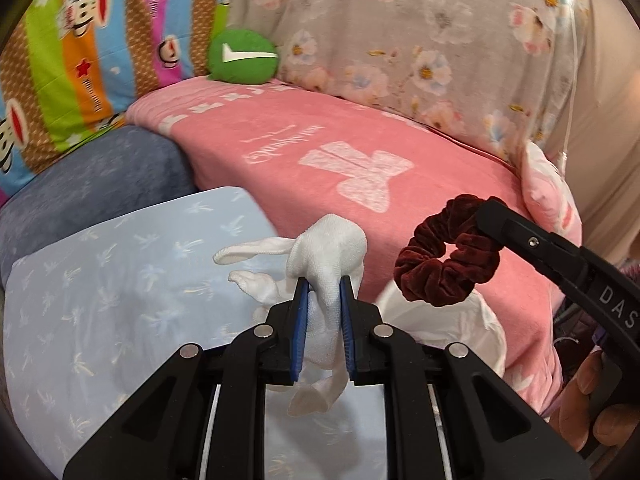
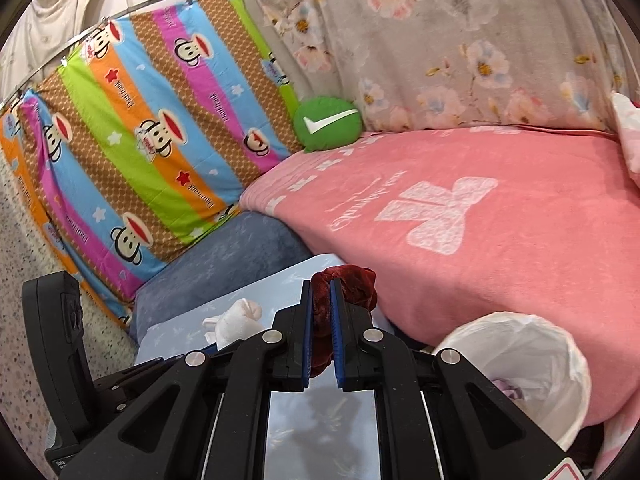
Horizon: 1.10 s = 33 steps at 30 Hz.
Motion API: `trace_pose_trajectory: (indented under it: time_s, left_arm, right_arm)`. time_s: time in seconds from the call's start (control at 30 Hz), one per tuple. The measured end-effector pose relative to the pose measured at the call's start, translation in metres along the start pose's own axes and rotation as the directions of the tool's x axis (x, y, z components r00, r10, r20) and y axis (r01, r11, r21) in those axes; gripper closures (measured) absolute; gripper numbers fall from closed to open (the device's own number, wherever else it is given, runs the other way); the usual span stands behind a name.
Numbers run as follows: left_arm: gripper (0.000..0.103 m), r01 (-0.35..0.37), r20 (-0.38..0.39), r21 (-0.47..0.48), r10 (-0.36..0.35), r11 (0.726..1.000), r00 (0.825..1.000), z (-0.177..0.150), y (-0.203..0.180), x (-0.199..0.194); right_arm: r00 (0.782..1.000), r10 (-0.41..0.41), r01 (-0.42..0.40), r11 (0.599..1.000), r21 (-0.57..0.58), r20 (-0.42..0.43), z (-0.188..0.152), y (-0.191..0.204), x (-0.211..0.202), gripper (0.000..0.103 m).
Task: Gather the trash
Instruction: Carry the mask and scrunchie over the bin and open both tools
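My left gripper (image 1: 325, 286) is shut on a white sock (image 1: 336, 256) and holds it above a light blue pillow (image 1: 120, 280). The sock also shows in the right wrist view (image 2: 236, 316). My right gripper (image 2: 321, 286) is shut on a dark red velvet scrunchie (image 2: 352, 280); in the left wrist view the scrunchie (image 1: 444, 264) hangs from the right gripper's tip at the right. A white-lined trash bin (image 2: 532, 344) stands at the lower right of the right wrist view, below and right of the scrunchie, with some trash inside.
A pink blanket (image 1: 360, 140) covers the bed. A green check-mark cushion (image 1: 242, 56) lies at its far corner. A striped cartoon sheet (image 2: 140, 140) hangs at the left, a floral one (image 2: 460, 40) behind. A blue-grey cushion (image 1: 100, 172) lies behind the pillow.
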<state>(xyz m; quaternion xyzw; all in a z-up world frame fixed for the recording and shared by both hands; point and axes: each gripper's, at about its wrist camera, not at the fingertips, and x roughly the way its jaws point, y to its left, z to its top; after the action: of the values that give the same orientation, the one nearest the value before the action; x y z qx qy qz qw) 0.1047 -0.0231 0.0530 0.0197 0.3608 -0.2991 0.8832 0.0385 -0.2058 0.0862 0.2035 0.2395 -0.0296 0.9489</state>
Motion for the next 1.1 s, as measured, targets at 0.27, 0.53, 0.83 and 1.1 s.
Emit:
trace_pose_trajectory:
  time_s: [0.27,0.53,0.83,1.1]
  left_arm:
    - [0.087,0.084,-0.018,0.089,-0.083,0.992,0.996,-0.001,-0.055,0.008]
    - [0.086,0.16,-0.063,0.138,-0.153,0.977,0.986,-0.004,-0.095,0.026]
    - [0.03,0.141,-0.047,0.1,-0.137,0.985,0.989,-0.003,-0.112,0.035]
    - [0.03,0.083,-0.042,0.073,-0.08,0.994,0.996,-0.003,-0.102,0.036]
  right_arm:
    - [0.997,-0.069,0.069,0.997,0.045,0.017,-0.003,-0.051,-0.031,0.095]
    - [0.992,-0.123,0.12,0.989,0.089,0.035,-0.003,-0.093,-0.055,0.095]
    - [0.988,-0.151,0.147,0.983,0.108,0.031,-0.002,-0.114,-0.062,0.089]
    - [0.988,-0.153,0.149,0.983,0.106,0.029,-0.003,-0.116,-0.061,0.083]
